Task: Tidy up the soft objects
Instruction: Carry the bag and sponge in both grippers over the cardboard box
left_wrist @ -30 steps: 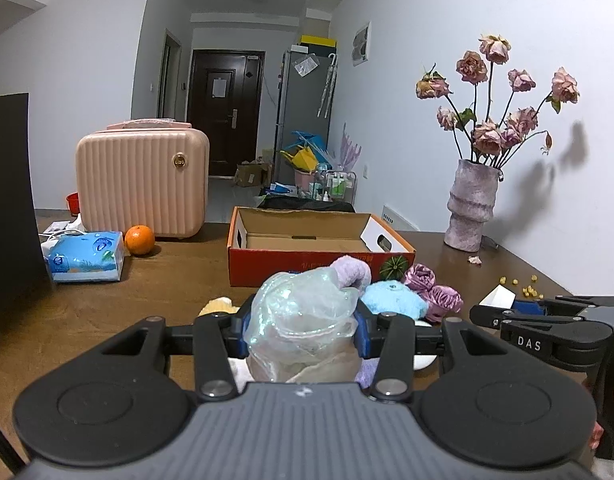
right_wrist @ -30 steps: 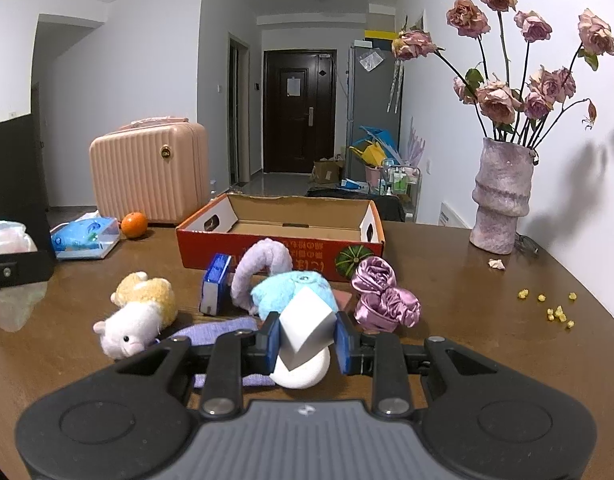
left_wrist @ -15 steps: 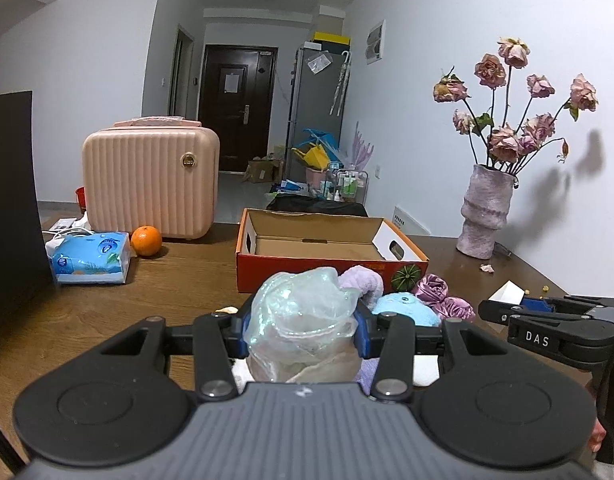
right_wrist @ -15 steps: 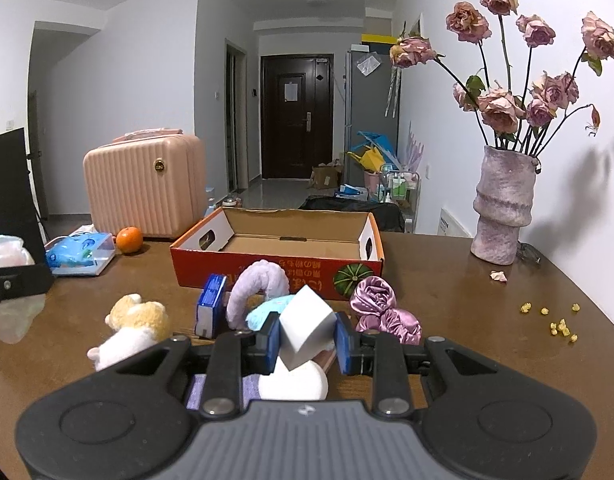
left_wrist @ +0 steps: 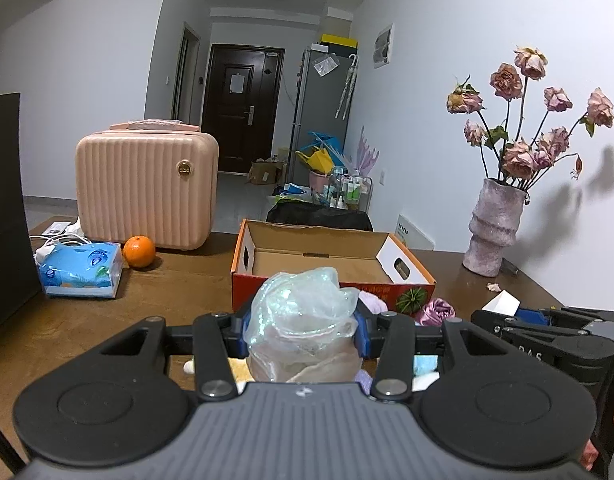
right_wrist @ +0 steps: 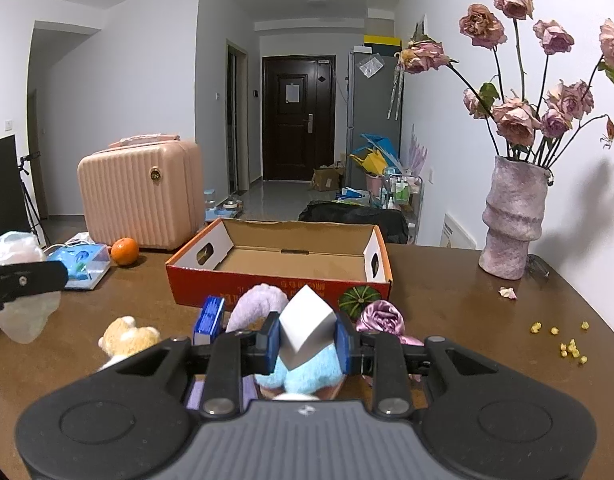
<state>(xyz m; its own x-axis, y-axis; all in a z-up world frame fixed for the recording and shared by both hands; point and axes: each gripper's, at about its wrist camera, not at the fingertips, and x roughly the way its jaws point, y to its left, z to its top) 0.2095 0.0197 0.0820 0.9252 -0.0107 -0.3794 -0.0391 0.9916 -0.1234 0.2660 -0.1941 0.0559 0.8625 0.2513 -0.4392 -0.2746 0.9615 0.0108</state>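
Crinkled plastic bag (left_wrist: pixel 303 312) clamped in left gripper (left_wrist: pixel 301 330) and white sponge block (right_wrist: pixel 305 320) clamped in right gripper (right_wrist: pixel 305 340) are mid-carry above the table (right_wrist: pixel 467 320); next move likely requires release over the open cardboard box (right_wrist: pixel 291 256) beyond.

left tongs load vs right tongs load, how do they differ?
The plastic bag in the left tongs is crumpled, translucent and shiny; the white block in the right tongs is opaque, matte and flat-faced with sharp edges. The bag bulges above the pads; the block sits narrow, turned corner-up. Both are clamped, in front of the cardboard box.
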